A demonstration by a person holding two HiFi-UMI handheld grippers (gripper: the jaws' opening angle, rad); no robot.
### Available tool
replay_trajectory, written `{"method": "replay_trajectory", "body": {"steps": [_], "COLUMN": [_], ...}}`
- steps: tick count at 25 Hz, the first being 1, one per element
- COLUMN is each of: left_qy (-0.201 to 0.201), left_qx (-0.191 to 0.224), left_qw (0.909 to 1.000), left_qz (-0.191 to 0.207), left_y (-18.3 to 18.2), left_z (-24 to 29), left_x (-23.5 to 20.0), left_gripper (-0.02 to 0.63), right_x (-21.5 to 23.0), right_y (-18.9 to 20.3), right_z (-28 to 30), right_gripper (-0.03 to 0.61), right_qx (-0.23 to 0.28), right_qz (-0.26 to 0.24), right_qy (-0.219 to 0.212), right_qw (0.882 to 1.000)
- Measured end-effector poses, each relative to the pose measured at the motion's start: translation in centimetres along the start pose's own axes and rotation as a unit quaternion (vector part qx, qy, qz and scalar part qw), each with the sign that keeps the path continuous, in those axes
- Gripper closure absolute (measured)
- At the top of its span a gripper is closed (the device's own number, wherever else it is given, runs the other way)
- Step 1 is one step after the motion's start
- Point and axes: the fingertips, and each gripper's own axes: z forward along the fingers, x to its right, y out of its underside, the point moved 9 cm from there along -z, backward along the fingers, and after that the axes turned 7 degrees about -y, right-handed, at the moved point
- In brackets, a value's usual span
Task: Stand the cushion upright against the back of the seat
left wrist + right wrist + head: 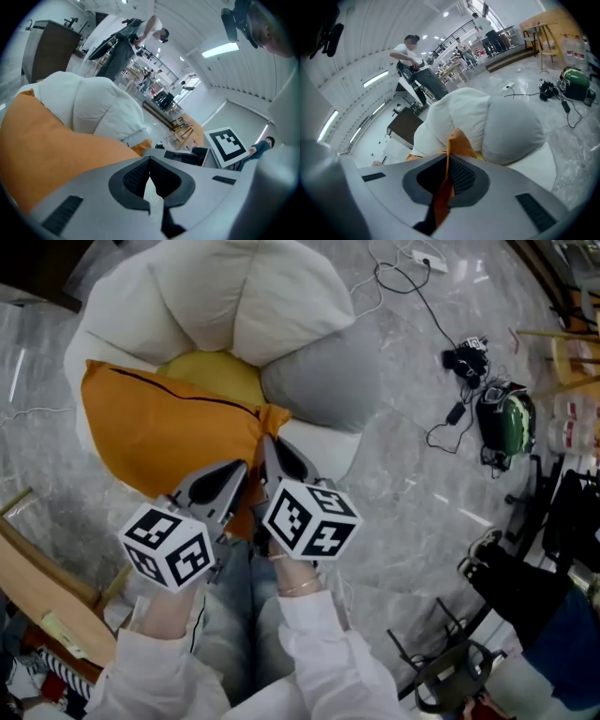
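The left gripper [232, 482] and right gripper [268, 451] are both pinching the cushion's [159, 432] corner mid-lift; next comes tipping it upright against the seat [253, 296] back.

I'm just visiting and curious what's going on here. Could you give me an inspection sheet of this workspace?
Surface: grey marble floor; flower-shaped seat, white and grey petals, yellow centre.
Job's things: orange cushion held over the seat, not yet stood up.
Clutter: green-and-black device on the floor.
Grippers: right gripper shut on the cushion's corner; left gripper shut on a white tag, seemingly the cushion's.
Cables: black cable, white power strip.
Surroundings: wooden furniture; a person behind.
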Motion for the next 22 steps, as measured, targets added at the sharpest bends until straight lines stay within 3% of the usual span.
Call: {"method": "replay_trajectory", "body": {"steps": [9,17,22], "left_qy": [-0.003,-0.008,-0.007], "left_qx": [0.052,0.089,0.101], "left_qw": [0.9985,0.9959,0.9947], "left_qz": [-0.017,-0.017,-0.016], "left_y": [-2.4,-4.9,-6.5], "left_z": [-5.8,-9.5,-10.7], "left_x": [0.5,0.6,1.7], "left_gripper": [0.606,0.606,0.606], "right_x": [-7.3,-12.0,-13.2], "right_y": [-3.8,-7.3,-10.0], "right_z": [-1.4,-4.2,-5.4], "right_gripper": [0.560,0.560,0.560], "right_qx": [0.034,0.077,0.092], "right_qz": [-0.043,-0.088,-0.086], "right_qy": [-0.045,-0.047,-0.044], "right_qw": [0.997,0.992,0.991]}}
